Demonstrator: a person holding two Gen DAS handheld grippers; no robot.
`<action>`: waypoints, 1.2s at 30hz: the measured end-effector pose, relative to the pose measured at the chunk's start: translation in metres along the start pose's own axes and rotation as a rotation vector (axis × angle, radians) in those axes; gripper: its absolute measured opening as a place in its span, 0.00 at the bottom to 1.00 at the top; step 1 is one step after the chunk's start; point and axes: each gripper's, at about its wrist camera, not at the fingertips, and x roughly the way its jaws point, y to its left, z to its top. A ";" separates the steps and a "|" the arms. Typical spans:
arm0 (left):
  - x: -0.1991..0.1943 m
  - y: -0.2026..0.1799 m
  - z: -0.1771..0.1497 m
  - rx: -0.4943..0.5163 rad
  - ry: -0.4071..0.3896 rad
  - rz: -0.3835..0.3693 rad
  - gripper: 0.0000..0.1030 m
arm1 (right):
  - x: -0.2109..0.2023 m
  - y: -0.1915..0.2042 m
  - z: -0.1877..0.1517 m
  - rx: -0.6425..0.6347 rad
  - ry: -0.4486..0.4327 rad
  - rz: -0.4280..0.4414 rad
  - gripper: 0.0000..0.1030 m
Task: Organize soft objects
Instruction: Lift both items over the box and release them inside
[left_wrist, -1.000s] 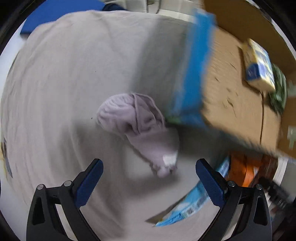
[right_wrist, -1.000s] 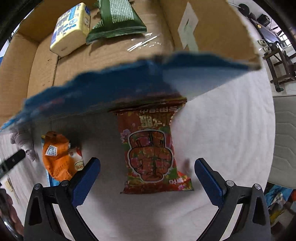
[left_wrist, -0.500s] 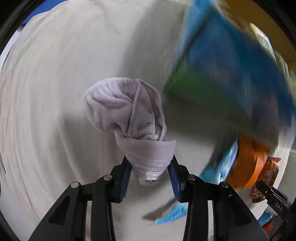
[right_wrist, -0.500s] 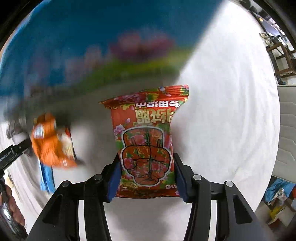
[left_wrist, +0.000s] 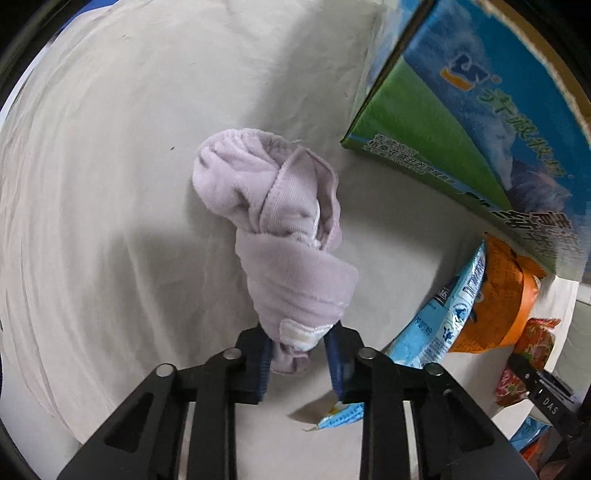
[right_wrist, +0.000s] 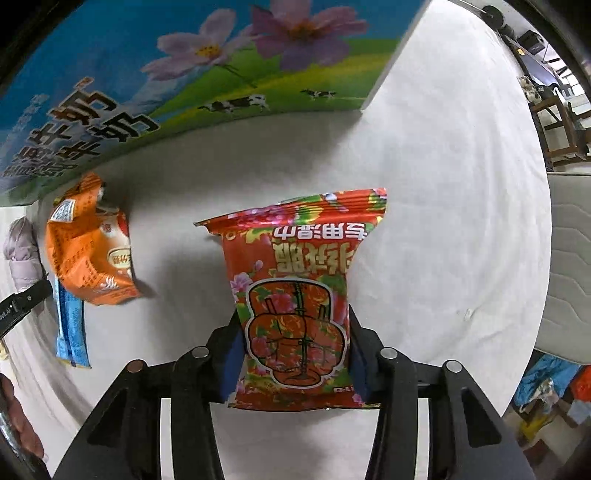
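Observation:
My left gripper (left_wrist: 298, 356) is shut on the lower end of a pale lilac cloth (left_wrist: 280, 229), a knotted bundle that rises in front of the camera over the white sheet (left_wrist: 110, 155). My right gripper (right_wrist: 295, 363) is shut on a red flowered packet (right_wrist: 295, 295) with Chinese print, held by its lower half above the sheet. The lilac cloth also shows at the far left of the right wrist view (right_wrist: 22, 254). The red packet shows at the right edge of the left wrist view (left_wrist: 532, 354).
A blue and green printed carton (right_wrist: 184, 74) stands behind the packets; it also shows in the left wrist view (left_wrist: 480, 122). An orange packet (right_wrist: 88, 251) and a light blue packet (right_wrist: 70, 328) lie beside it. Furniture stands beyond the bed's right edge (right_wrist: 561, 122).
Both grippers have gone from open to shut, the left on the lilac cloth, the right on the red packet. Both cameras sit lower, so the carton's outer wall fills the top.

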 end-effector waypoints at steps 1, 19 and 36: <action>-0.005 -0.006 -0.001 -0.004 -0.007 -0.001 0.20 | -0.001 0.001 -0.003 -0.002 0.003 0.006 0.47; -0.032 0.019 -0.051 -0.084 0.051 -0.199 0.26 | -0.020 -0.005 -0.049 -0.034 0.024 0.091 0.47; -0.031 -0.010 -0.036 -0.019 -0.077 -0.033 0.38 | -0.092 -0.011 -0.025 -0.045 -0.041 0.072 0.46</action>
